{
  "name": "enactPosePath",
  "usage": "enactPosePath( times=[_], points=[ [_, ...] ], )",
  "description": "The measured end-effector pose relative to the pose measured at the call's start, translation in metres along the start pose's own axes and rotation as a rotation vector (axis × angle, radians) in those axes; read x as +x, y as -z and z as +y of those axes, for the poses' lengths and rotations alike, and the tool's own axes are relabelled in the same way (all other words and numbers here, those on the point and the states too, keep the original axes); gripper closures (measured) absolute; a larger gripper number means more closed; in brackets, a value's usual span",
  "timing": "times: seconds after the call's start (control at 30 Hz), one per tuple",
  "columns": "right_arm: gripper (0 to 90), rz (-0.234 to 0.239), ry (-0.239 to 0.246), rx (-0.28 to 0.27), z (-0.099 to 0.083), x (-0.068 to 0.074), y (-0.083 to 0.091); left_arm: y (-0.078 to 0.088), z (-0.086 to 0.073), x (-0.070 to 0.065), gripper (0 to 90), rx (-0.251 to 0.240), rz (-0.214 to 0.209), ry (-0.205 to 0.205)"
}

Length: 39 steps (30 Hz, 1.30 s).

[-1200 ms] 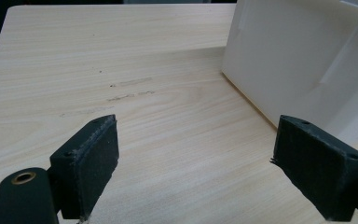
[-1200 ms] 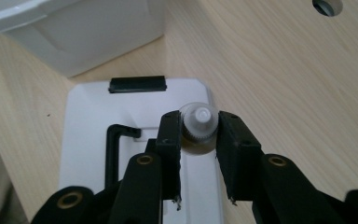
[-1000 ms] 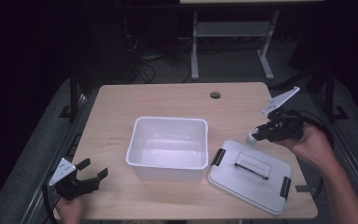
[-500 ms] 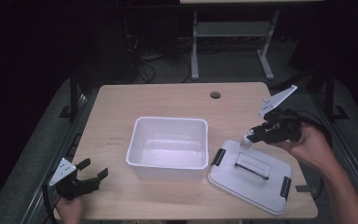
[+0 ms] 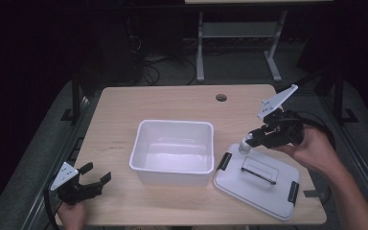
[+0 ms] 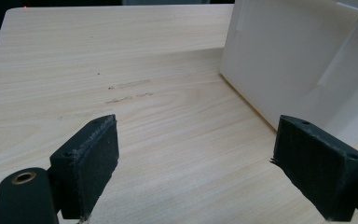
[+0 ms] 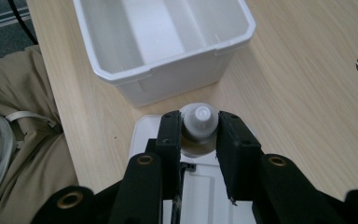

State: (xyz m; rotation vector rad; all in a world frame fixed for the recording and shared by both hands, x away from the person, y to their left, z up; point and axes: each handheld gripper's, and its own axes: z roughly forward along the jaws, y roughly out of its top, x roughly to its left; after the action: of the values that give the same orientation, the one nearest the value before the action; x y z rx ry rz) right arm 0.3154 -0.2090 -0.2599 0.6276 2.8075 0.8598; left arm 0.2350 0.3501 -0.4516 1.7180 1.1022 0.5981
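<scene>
Since a second ago, your right hand-held gripper (image 5: pixel 250 140) has carried the small bottle (image 5: pixel 246 142) leftward, from over the bare worktop (image 5: pixel 172 103) beyond the lid to a spot above the near-bin corner of the white lid (image 5: pixel 258 179). Your left hand-held gripper (image 5: pixel 96 178) has kept its place at the front left corner, and the white bin (image 5: pixel 172 149) and lid lie as they did.

Much of the bottle is hidden: in the right gripper view the jaws cover its sides, leaving the white ribbed cap (image 7: pixel 199 120) and a sliver of the body below; what it contains you cannot tell. The lid's far end is cut off behind the gripper there, and the left gripper view catches just one outer wall of the bin (image 6: pixel 298 70).

Your right hand (image 5: pixel 316 148) holds its gripper roughly level, pointing left toward the bin, jaws clamped on the bottle just under the cap, clear of the lid below. Your left hand (image 5: pixel 72 213) rests low at the worktop edge, its jaws wide apart with nothing between them, aimed at the bin's side.
</scene>
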Motion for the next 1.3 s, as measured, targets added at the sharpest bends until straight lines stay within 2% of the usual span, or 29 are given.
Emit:
enactPosePath(
  times=[0.6,1.3],
  points=[
    [70.7,0.043,0.064,-0.012,0.031,0.018,-0.001,0.001,0.000,0.001,13.1,0.003,0.005,-0.001],
    [70.8,0.098,0.134,-0.039,0.063,0.036,-0.013,0.000,0.000,0.001,13.0,0.004,0.005,-0.003]
  ],
)
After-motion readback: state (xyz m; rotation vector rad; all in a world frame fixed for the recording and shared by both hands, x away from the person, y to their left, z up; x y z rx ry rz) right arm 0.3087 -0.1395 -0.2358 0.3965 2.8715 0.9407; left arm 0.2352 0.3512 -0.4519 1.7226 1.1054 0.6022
